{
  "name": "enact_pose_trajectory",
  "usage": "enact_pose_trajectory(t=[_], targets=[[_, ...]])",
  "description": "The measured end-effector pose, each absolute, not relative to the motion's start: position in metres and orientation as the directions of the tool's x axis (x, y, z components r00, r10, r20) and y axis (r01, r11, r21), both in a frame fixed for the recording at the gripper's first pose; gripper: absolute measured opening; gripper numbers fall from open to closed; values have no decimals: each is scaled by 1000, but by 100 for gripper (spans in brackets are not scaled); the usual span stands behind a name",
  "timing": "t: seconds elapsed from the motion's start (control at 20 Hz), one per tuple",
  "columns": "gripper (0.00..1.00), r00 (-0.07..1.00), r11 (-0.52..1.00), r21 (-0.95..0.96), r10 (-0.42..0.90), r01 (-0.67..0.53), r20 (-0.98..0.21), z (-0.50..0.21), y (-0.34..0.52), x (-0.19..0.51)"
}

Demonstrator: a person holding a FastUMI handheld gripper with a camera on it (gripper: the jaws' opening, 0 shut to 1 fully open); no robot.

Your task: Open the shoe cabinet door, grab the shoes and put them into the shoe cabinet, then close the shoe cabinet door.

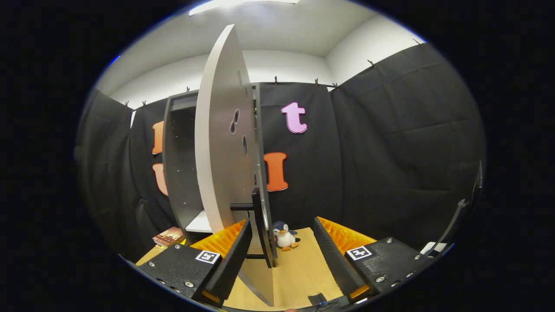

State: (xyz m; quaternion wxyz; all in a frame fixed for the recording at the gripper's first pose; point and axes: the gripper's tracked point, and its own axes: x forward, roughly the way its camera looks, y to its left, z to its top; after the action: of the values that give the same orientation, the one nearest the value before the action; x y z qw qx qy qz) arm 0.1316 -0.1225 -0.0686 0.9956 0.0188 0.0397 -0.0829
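The grey shoe cabinet [182,164] stands ahead to the left with its inside in shadow and a white shelf [200,223] low down. Its door [221,143] is swung out toward me and seen nearly edge-on. The door's lower edge passes between my fingers, close to the left finger [230,255]. A dark handle [259,216] sticks out of the door just beyond the fingertips. My gripper [282,255] is open, and the right finger [331,255] stands well clear of the door.
A small penguin plush toy [284,236] sits on the wooden floor [299,268] just beyond the fingers, right of the door. A book [168,237] lies on the floor left of the cabinet. Black cloth walls close the space behind and to the right.
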Motion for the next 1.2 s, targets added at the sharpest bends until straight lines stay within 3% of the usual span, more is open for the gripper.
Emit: enact_pose_trajectory(t=[0.8, 1.2], targets=[[93, 985, 986, 8, 165, -165, -57, -70, 32, 197], [96, 963, 965, 62, 259, -255, -69, -83, 101, 256]])
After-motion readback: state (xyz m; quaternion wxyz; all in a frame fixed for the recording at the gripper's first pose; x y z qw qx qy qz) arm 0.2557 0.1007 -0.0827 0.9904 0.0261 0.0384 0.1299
